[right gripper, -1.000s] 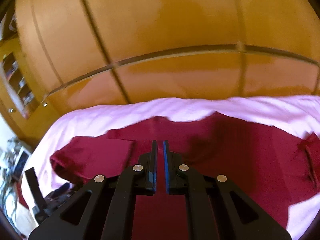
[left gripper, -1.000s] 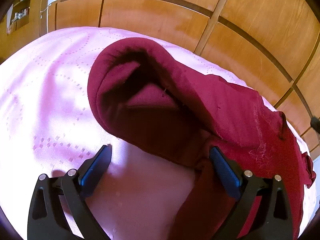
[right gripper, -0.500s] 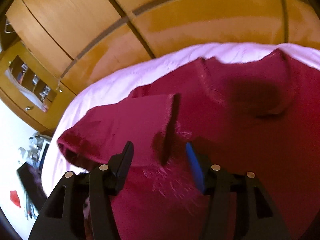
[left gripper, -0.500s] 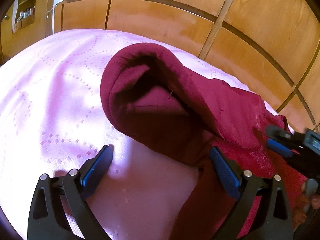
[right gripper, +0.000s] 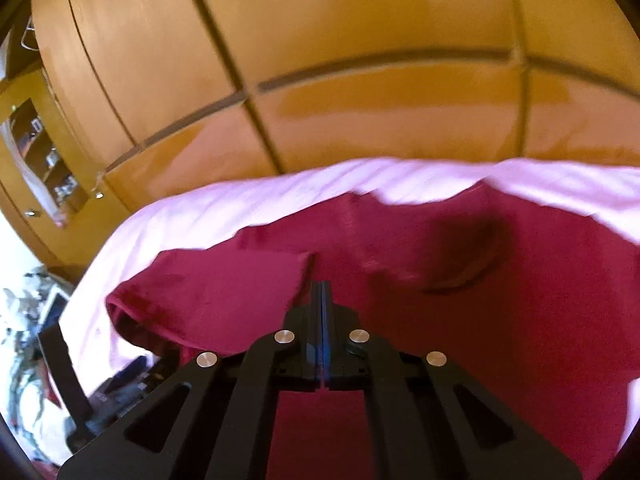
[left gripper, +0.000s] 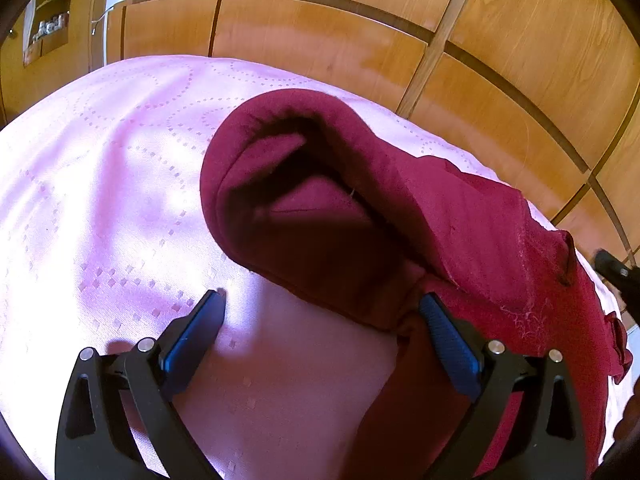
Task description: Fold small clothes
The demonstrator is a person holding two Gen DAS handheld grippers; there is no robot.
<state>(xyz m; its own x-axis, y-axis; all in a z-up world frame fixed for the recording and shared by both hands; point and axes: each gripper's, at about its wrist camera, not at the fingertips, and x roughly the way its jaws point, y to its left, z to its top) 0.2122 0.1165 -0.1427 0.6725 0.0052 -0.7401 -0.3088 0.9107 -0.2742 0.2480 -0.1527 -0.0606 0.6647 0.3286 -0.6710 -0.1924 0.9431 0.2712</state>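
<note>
A maroon garment (left gripper: 460,216) lies on a pink bedspread (left gripper: 100,200), its near end curled into a hollow roll. My left gripper (left gripper: 322,298) stands open just above the bed. Its right finger (left gripper: 444,332) touches the garment's lower edge, and its left finger is over bare spread. In the right wrist view the garment (right gripper: 520,320) spreads flat with a folded-over flap (right gripper: 208,292) at the left. My right gripper (right gripper: 321,286) is shut, its tips right beside the flap's edge. No cloth shows between the pads. A black part of the right gripper (left gripper: 616,276) shows at the far right edge of the left wrist view.
Wooden wardrobe doors (right gripper: 360,60) rise close behind the bed. The bedspread (right gripper: 240,208) ends at the left, where clutter (right gripper: 24,400) lies on the floor. The left gripper (right gripper: 60,360) shows as a black shape there. Open shelves (left gripper: 48,28) are at the far left.
The right gripper opened around the flap's edge half a second ago, then shut again and drew back. In the left wrist view it came in at the right and withdrew. The left gripper stayed put.
</note>
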